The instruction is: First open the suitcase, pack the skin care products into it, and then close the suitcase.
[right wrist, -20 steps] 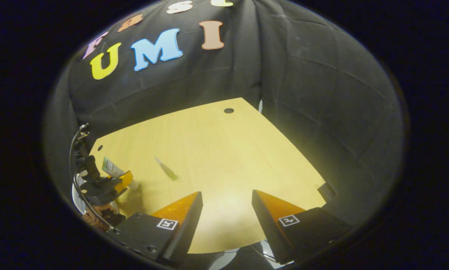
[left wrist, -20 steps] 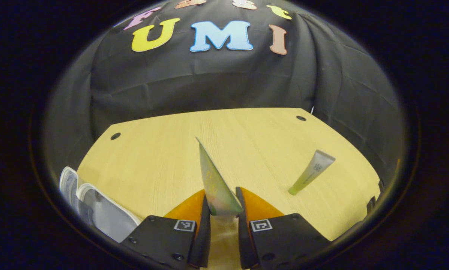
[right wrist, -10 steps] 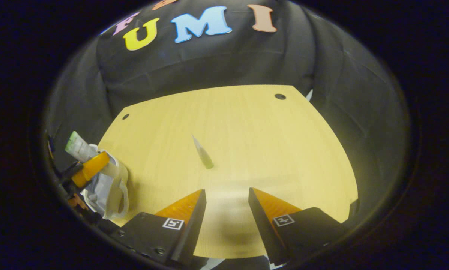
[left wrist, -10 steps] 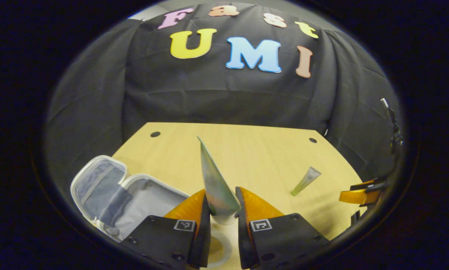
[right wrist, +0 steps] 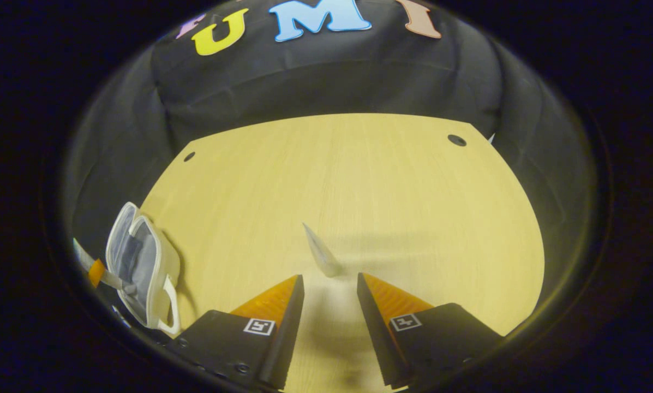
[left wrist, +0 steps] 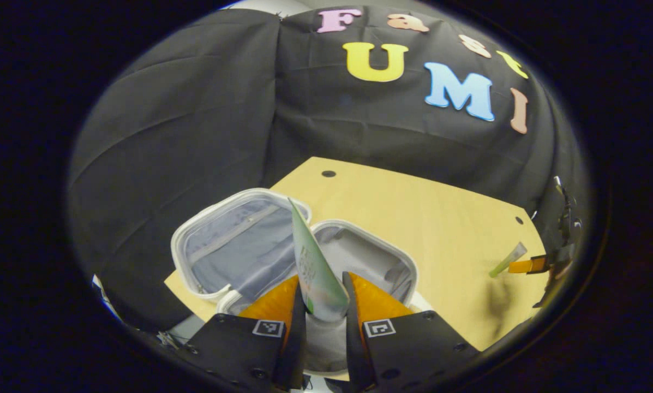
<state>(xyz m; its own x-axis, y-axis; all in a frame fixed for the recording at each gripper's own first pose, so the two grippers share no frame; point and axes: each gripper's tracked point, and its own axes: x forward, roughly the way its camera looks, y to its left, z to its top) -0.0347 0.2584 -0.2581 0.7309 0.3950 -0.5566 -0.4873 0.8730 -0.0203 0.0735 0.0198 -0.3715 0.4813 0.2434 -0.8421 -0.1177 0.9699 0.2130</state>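
Now tube point(left wrist: 315, 270) between left fingers point(left wrist: 274, 297)

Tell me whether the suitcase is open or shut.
Open: the suitcase lies spread flat on the table, both lined halves facing up.

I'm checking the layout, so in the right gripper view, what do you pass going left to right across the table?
Open suitcase at the table's left edge → small tube lying just ahead of the right gripper.

Dim, warm overhead light; soft shadows on the table point(right wrist: 359, 174); fisheye-warped edges.
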